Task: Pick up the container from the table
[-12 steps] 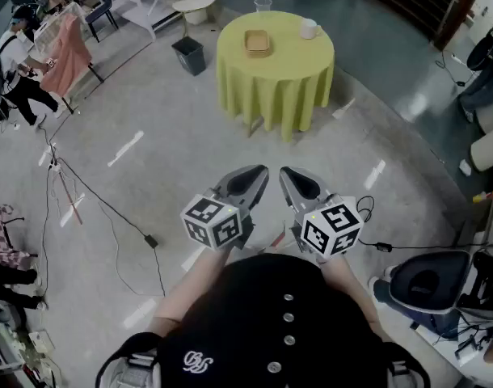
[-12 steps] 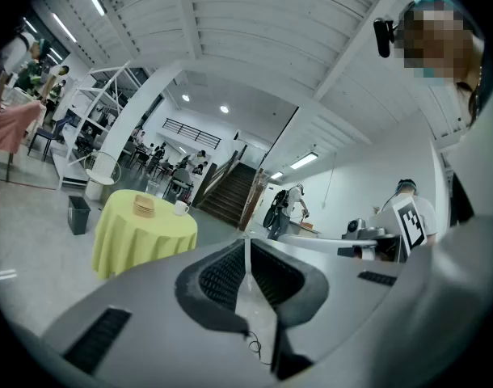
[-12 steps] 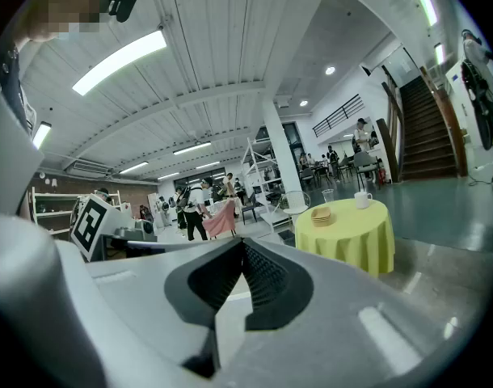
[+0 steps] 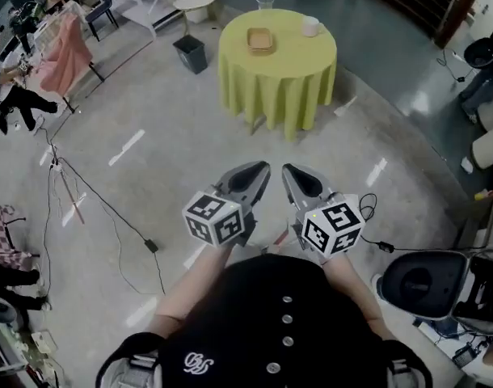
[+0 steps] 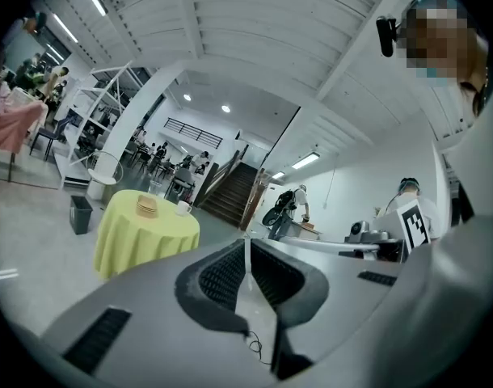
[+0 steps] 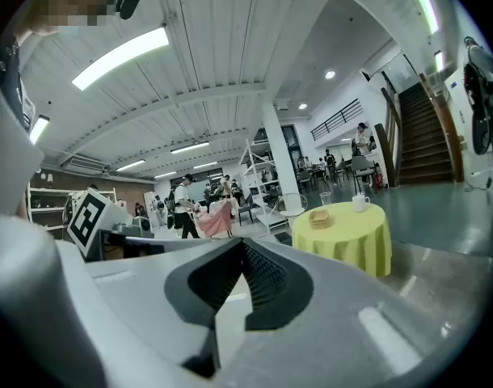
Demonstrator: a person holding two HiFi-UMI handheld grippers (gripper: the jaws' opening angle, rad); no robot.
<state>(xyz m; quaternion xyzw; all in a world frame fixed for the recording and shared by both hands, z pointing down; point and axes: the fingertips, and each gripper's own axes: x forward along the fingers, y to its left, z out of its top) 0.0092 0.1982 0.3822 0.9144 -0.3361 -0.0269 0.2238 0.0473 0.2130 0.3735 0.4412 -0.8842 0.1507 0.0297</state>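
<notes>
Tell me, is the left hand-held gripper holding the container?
No, the left hand-held gripper is shut and empty; the container sits on the table.

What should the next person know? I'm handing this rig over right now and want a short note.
Left gripper: shut, empty, held low in front of the body.
Right gripper: shut, empty, close beside the left one.
The container, tan, sits on the yellow table across the floor, with a mug to its right in the head view.
Done: nothing; the container is untouched and out of reach.
Left: walk to the table, open a gripper, close it on the container and lift.
</notes>
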